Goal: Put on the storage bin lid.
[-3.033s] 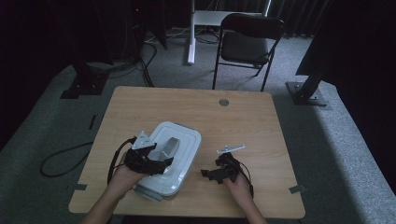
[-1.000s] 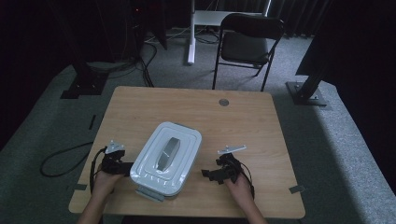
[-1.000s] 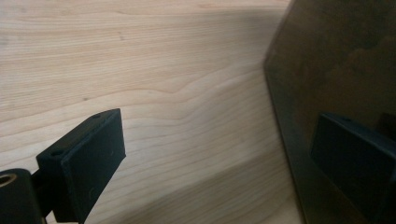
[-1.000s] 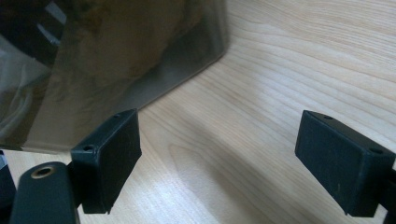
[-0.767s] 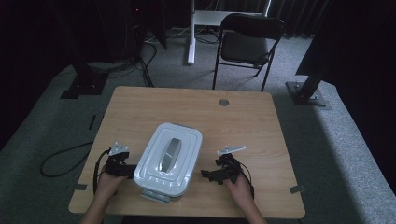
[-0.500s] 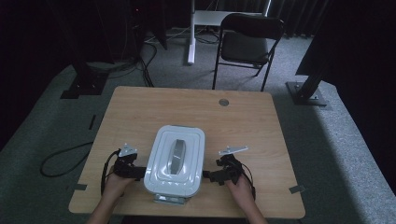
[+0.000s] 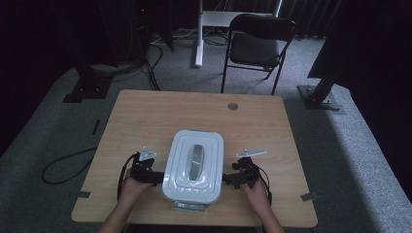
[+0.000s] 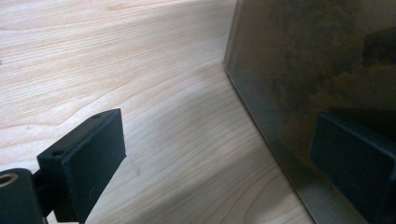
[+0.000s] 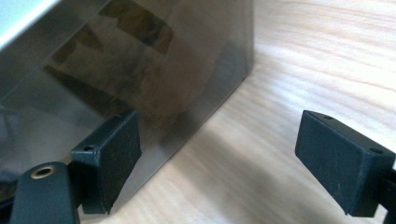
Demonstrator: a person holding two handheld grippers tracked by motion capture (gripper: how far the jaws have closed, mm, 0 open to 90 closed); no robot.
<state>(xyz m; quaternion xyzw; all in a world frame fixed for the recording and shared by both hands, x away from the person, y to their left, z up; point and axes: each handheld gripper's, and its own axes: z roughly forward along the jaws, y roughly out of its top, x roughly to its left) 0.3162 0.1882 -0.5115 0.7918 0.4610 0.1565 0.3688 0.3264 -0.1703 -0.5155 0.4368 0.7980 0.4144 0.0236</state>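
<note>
A white-lidded box [image 7: 180, 180] with a grey handle [image 7: 196, 161] stands square on the near middle of the wooden table [image 7: 145, 116]. Its shiny metal side [image 8: 303, 70] rises on the right of the left gripper view. My left gripper [image 7: 157, 176] is open at the box's left side. One of its pads [image 8: 355, 158] lies in front of the metal wall, and the other is over bare wood. My right gripper [image 7: 229, 178] is open at the box's right side, with one of its pads [image 9: 109, 156] against the metal wall [image 9: 140, 56].
A round grommet [image 7: 232, 106] sits near the table's far edge. A dark folding chair [image 7: 260, 43] stands beyond the table. A cable [image 7: 63, 165] loops on the grey floor at the left. A metal latch [image 7: 188, 206] juts from the box's near side.
The box has turned from tilted to square with the table. My left gripper came off the lid, swung out left, then moved in to the box's left side. The right gripper barely moved.
</note>
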